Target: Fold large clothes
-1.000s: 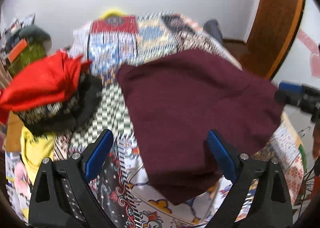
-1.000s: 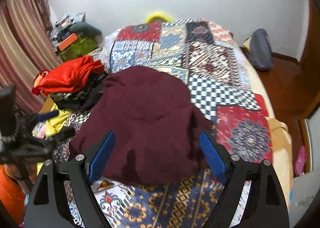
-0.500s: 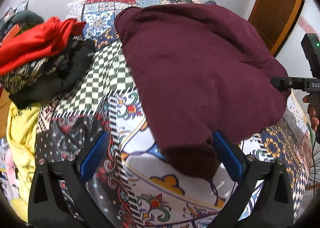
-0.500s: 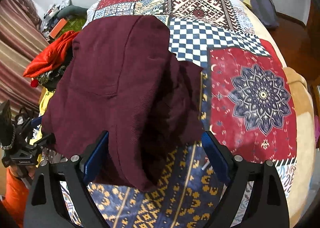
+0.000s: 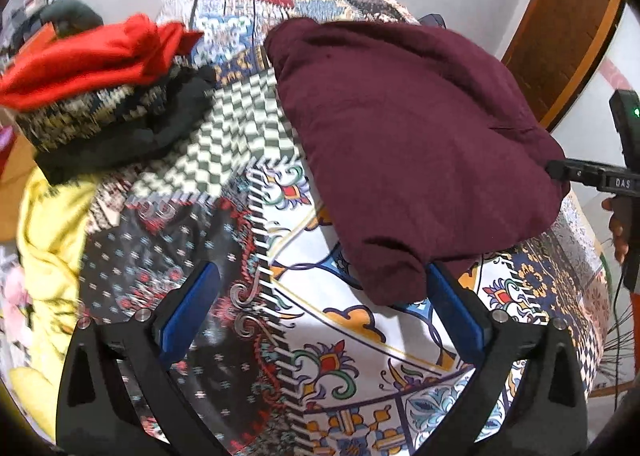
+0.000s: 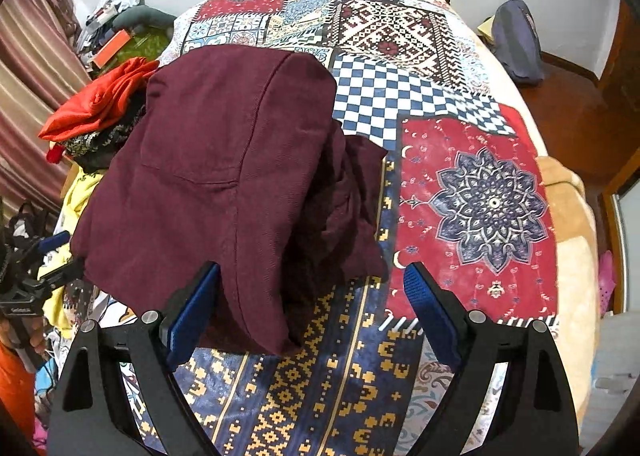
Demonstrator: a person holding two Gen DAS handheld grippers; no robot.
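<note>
A large maroon garment [image 5: 404, 143] lies partly folded on the patchwork bedspread [image 5: 340, 340]. In the right wrist view the garment [image 6: 224, 175] shows a seam and a bunched fold along its right side. My left gripper [image 5: 320, 312] is open and empty, its right finger beside the garment's near corner. My right gripper [image 6: 312, 304] is open and empty, with the garment's near edge lying between its fingers. The right gripper's body also shows at the right edge of the left wrist view [image 5: 592, 175].
A pile of clothes topped by a red garment [image 5: 92, 55] sits left of the maroon one, with yellow cloth [image 5: 48, 223] below it. A wooden door [image 5: 560, 27] stands at the right. A grey bag [image 6: 516, 39] lies on the floor beyond the bed.
Both grippers dropped toward the bed and came close to the garment's near edge, then eased back slightly. Both stay open. The garment has not visibly moved.
</note>
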